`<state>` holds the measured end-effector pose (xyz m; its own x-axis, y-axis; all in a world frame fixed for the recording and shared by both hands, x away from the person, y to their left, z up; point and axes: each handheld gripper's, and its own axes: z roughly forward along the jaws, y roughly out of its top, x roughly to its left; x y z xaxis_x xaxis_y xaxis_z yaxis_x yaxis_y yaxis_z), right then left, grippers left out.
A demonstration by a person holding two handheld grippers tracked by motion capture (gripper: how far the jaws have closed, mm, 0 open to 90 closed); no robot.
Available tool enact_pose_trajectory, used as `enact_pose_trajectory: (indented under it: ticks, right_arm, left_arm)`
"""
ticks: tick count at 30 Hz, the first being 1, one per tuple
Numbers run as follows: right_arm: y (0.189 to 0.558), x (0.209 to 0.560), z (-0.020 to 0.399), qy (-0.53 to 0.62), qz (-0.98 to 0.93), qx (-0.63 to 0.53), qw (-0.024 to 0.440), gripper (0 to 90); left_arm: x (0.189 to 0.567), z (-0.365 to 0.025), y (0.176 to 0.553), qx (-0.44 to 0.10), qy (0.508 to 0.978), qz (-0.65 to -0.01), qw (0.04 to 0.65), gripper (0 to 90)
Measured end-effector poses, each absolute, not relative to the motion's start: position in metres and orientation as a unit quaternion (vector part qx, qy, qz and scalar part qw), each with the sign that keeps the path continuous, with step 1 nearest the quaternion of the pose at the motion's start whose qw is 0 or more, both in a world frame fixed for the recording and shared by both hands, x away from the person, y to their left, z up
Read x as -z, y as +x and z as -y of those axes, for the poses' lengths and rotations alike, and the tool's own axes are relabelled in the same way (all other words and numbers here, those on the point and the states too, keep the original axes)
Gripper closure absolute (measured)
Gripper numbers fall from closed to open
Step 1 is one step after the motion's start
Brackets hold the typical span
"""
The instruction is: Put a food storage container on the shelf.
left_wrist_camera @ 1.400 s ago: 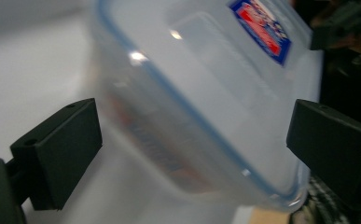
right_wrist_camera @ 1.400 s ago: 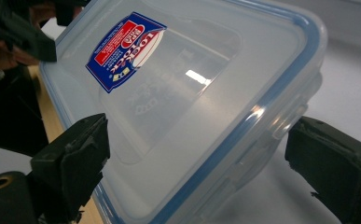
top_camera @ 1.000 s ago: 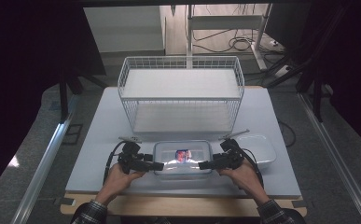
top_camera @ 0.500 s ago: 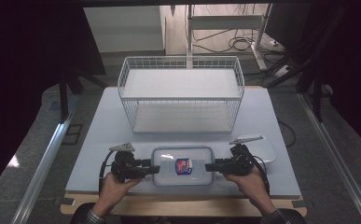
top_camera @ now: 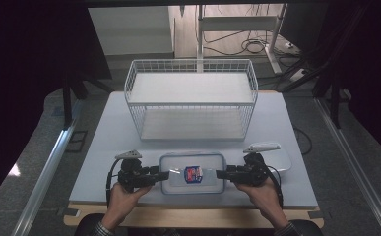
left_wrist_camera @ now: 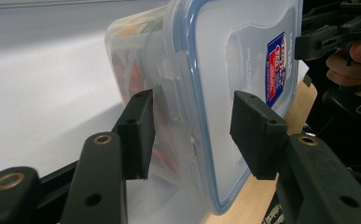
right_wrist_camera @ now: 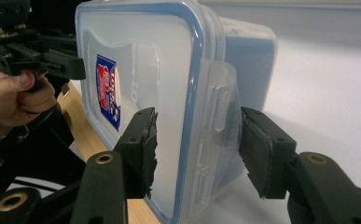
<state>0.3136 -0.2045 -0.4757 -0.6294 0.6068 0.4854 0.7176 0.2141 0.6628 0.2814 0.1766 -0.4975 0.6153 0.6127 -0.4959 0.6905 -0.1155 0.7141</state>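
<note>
Clamping each end latch, left fingers and right fingers hold the lidded container between them

The clear container has a blue-rimmed lid and blue-red label; the wire basket is white.

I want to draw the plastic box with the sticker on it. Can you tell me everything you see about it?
The plastic box is a clear rectangular container with rounded corners and a see-through lid edged by a blue seal. A blue, red and white sticker sits on the lid. Flip-down latches show at both short ends, and something orange and red shows through the wall. It lies near the table's front edge, with the left gripper and right gripper each clamped on one end.
</note>
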Motion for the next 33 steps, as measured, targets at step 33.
enact_pose_trajectory:
  ticks: [33]
  right_arm:
    - [0.356, 0.373, 0.192, -0.375, 0.763, 0.526, -0.003, 48.8]
  left_arm:
    - [0.38, -0.19, 0.323, -0.045, 0.745, -0.4, 0.532, 51.0]
